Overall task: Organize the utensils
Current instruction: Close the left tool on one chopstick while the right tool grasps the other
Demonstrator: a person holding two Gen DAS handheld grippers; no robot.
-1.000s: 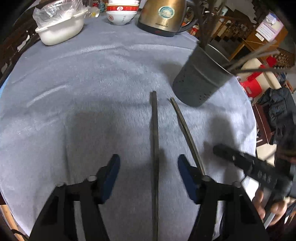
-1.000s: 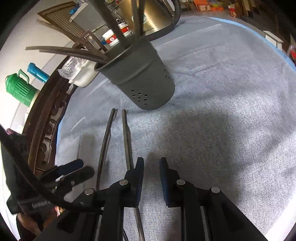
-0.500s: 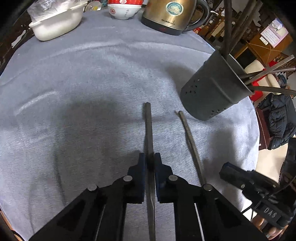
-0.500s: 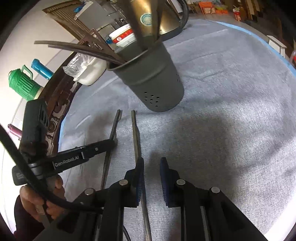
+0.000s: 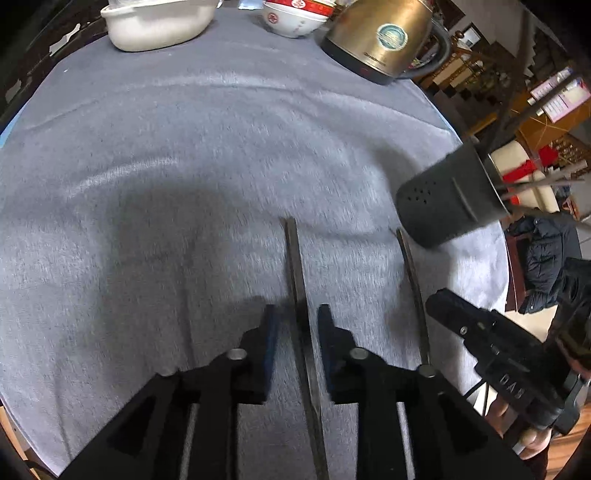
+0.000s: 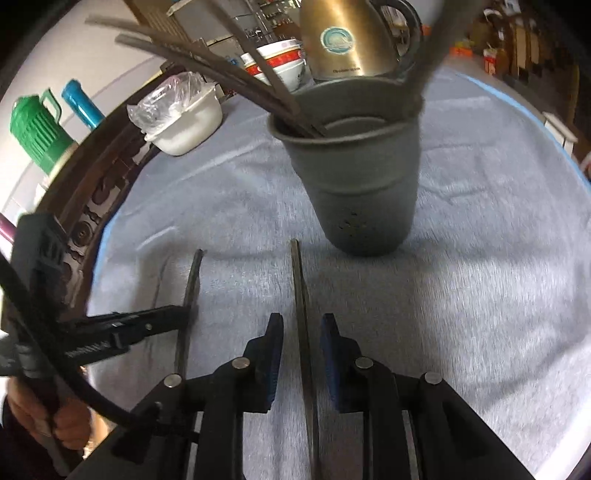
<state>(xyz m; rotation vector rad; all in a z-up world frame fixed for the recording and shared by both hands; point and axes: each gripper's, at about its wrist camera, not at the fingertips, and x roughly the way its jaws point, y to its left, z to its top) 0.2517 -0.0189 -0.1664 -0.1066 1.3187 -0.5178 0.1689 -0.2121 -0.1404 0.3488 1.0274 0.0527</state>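
Observation:
Two dark chopsticks lie side by side on the grey tablecloth. My left gripper (image 5: 295, 325) is open, its blue pads either side of the left chopstick (image 5: 295, 266) without touching it. My right gripper (image 6: 301, 332) is open around the right chopstick (image 6: 299, 288), which also shows in the left wrist view (image 5: 412, 273). The left chopstick shows in the right wrist view (image 6: 190, 288), with the left gripper's finger across it. A dark grey perforated utensil holder (image 6: 362, 192) with several chopsticks in it stands just beyond the chopstick tips, also in the left wrist view (image 5: 447, 203).
A gold electric kettle (image 5: 380, 37), red-and-white bowls (image 5: 291, 18) and a white tub (image 5: 159, 22) stand at the far edge of the round table. A green jug (image 6: 33, 129) and a blue bottle (image 6: 81, 103) stand off the table to the left.
My left gripper shut on the left chopstick half a second ago and has opened again. My right gripper has shifted left over the right chopstick and opened around it.

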